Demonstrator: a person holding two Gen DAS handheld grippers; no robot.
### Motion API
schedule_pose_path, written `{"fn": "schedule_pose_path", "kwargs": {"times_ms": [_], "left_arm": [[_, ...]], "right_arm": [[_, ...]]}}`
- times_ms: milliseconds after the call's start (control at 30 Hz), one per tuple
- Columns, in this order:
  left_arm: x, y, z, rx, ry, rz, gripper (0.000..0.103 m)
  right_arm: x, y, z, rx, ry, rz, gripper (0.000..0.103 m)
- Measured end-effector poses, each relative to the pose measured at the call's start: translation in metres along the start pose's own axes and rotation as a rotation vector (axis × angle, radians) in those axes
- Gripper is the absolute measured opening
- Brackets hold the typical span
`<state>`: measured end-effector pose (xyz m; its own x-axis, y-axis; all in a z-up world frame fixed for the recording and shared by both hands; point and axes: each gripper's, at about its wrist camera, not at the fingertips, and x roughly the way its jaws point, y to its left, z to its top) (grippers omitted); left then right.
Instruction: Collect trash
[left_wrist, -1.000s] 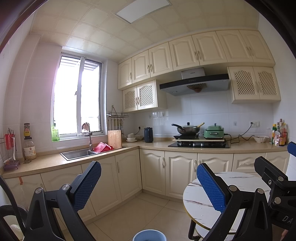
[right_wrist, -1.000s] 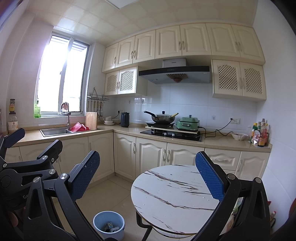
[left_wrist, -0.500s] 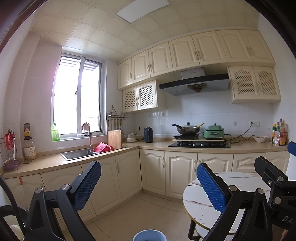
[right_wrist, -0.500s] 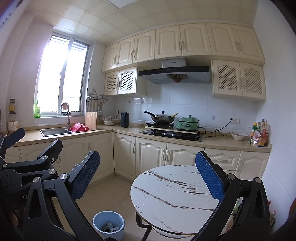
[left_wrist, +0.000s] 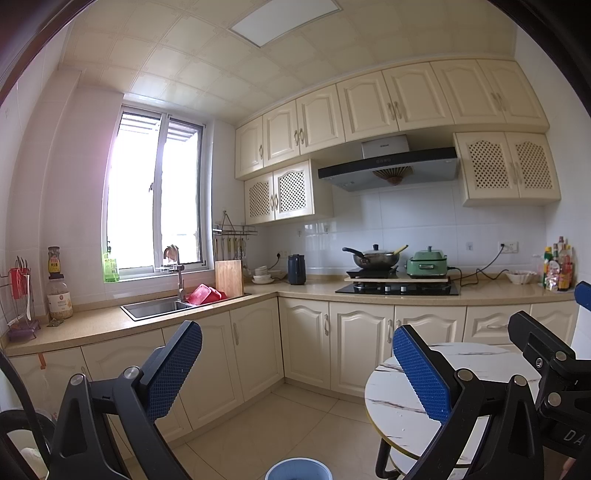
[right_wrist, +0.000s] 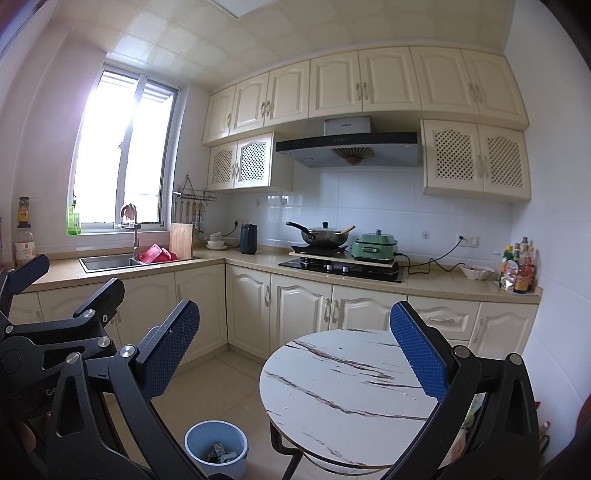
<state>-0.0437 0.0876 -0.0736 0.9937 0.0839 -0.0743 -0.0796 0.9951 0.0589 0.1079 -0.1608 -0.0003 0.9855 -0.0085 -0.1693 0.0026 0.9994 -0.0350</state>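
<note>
Trash (right_wrist: 220, 453) lies in bin (right_wrist: 195, 441), below wide-spread right gripper (right_wrist: 295, 347).

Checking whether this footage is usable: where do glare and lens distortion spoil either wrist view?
Left wrist view: the window is blown out, with a pink flare on the wall beside it; the upper cabinets bow from the fisheye. Right wrist view: the same window washes out white, and dark vignette fills the corners; the round marble table stays sharp.

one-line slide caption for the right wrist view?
Open right gripper held above a bare round marble table, blue bin with trash on the kitchen floor.
</note>
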Motion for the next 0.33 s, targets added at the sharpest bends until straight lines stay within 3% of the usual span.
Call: {"fn": "schedule_pose_path", "kwargs": {"times_ms": [333], "left_arm": [[0.0017,0.0026,0.0002,0.001,0.0,-0.001,0.102]], "right_arm": [[0.0,-0.0003,-0.0008,0.002,0.0,-0.002,0.103]]}}
